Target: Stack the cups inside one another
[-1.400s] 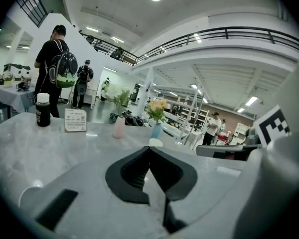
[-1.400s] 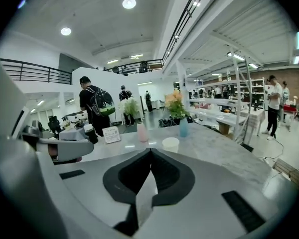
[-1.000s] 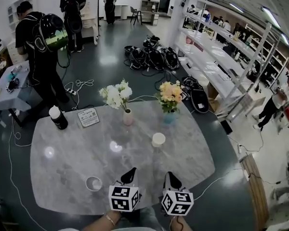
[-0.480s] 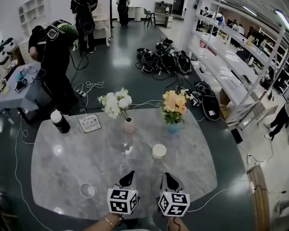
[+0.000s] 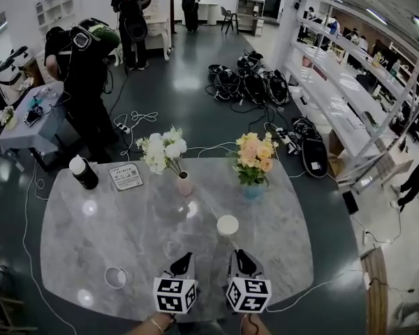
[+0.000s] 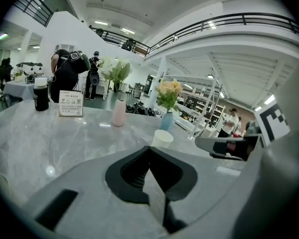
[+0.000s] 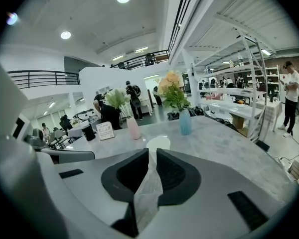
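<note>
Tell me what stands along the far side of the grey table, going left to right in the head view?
First a black bottle with a white cap, white printed card, pink vase of white flowers, blue vase of yellow-orange flowers.

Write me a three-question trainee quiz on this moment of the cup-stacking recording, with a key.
1. True or false: the right gripper is holding a cup.
2. How many cups stand on the table? A one; B two; C four.
3. Fill in: the white flowers stand in the ___ vase.
Key: 1 false: its jaws are shut with nothing between them. 2 B: a white cup just ahead of the right gripper, and a second cup apart from it at the near left. 3 pink.
</note>
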Tool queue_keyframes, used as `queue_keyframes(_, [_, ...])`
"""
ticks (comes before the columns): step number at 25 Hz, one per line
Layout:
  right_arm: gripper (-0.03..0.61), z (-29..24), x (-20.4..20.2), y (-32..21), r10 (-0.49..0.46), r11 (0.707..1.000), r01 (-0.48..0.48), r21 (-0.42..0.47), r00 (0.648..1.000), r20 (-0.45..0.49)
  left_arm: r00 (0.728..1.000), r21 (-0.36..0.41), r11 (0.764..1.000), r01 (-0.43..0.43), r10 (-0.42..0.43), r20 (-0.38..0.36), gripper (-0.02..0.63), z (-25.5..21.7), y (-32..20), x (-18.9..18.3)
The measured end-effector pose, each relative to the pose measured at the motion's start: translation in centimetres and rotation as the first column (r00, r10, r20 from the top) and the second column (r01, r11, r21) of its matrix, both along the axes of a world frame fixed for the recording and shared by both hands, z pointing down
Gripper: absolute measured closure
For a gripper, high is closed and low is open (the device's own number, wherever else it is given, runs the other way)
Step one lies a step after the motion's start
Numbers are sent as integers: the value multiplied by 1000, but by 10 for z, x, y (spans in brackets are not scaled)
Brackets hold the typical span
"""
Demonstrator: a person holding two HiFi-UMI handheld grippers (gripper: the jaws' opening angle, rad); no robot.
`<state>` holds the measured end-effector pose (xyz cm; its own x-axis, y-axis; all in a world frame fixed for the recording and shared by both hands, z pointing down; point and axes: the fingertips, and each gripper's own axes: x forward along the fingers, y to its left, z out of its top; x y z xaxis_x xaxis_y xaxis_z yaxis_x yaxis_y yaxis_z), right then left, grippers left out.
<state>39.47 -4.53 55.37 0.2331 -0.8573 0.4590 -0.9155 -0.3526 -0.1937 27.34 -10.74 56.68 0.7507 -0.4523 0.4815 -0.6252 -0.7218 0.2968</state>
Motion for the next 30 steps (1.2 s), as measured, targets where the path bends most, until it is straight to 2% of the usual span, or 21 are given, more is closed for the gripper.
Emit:
queue_keyframes(2, [562,8,5,-2,-16,1000,16,-9,1000,8,1000,-13,1000,16,-16,4,618,5,1,4])
queue_keyframes(5, [515,17,12,-8,-36,999,37,-19,999,24,1000,-21,999,26,-26,14,618,11,3,10])
queue_keyframes(12, [488,34,21,-22,-76,996,78,-36,996,43,997,-37,997,65,-64,39,618,24,-4,14])
queue_keyframes(30, [360,72,33,-64,-219,968,218,-122,976,6,989,-60,990,131,-125,84,618,50,-26,23])
